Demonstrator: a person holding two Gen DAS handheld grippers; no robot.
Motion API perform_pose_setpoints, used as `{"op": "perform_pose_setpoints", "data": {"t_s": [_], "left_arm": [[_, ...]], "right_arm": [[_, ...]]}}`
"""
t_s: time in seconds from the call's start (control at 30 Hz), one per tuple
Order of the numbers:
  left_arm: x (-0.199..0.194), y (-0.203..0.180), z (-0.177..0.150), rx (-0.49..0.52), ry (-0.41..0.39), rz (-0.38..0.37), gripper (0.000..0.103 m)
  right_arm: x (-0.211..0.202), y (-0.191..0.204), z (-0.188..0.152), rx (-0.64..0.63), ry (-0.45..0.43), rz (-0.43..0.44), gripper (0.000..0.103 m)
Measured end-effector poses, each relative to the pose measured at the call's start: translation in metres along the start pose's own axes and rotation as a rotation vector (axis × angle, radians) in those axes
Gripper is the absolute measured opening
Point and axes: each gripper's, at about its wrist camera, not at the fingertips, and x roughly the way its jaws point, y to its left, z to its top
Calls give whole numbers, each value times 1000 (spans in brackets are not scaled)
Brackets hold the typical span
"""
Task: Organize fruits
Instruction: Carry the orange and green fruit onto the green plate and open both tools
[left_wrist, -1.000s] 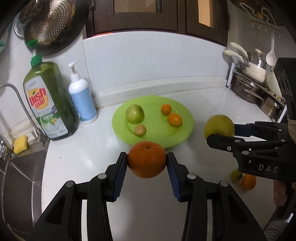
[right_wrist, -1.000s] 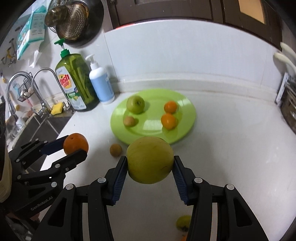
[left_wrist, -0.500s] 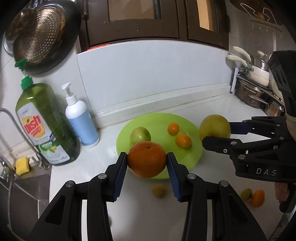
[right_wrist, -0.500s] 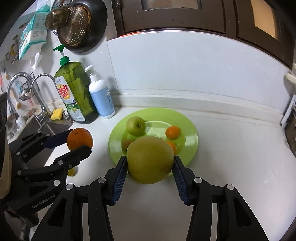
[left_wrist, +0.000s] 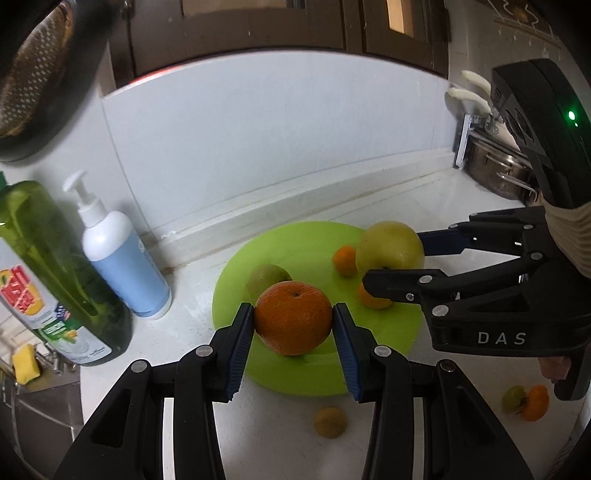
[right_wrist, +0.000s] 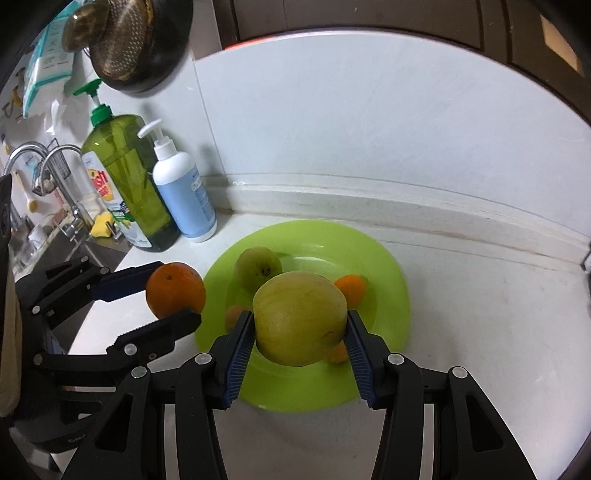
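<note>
My left gripper (left_wrist: 293, 325) is shut on a large orange (left_wrist: 293, 317), held above the near left part of the green plate (left_wrist: 306, 243). My right gripper (right_wrist: 300, 328) is shut on a big yellow-green round fruit (right_wrist: 300, 323), over the plate's (right_wrist: 388, 273) middle. On the plate lie a green apple (right_wrist: 256, 266) and two small tangerines (left_wrist: 344, 260), partly hidden by the held fruits. The left gripper with its orange (right_wrist: 175, 290) shows at the left of the right wrist view. The right gripper's yellow fruit (left_wrist: 391, 245) shows at the right of the left wrist view.
A small brown fruit (left_wrist: 330, 422) lies on the white counter in front of the plate. A small green fruit (left_wrist: 514, 398) and an orange one (left_wrist: 536, 402) lie at the right. A green dish soap bottle (left_wrist: 48, 273) and a white-blue pump bottle (left_wrist: 122, 258) stand left, by the sink (right_wrist: 44, 236). Pots (left_wrist: 495, 173) stand at the far right.
Both grippers have moved forward with their fruits, from in front of the plate to above it. The brown fruit now lies behind the left fingers.
</note>
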Motion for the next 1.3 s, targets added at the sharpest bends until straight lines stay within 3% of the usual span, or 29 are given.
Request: {"op": "perform_pose_setpoints", "data": {"t_s": [0.37, 0.8, 1.0, 1.3], "left_arm": [[36, 8, 1, 19, 54, -26, 43], [46, 15, -3, 14, 77, -30, 43], [47, 14, -1, 12, 78, -28, 43], [42, 5, 0, 26, 74, -55, 43]], "right_arm": [[50, -8, 13, -10, 95, 29, 50], [77, -9, 18, -9, 136, 42, 50], [82, -11, 18, 4, 148, 43, 50], [58, -13, 15, 11, 109, 4, 50]]}}
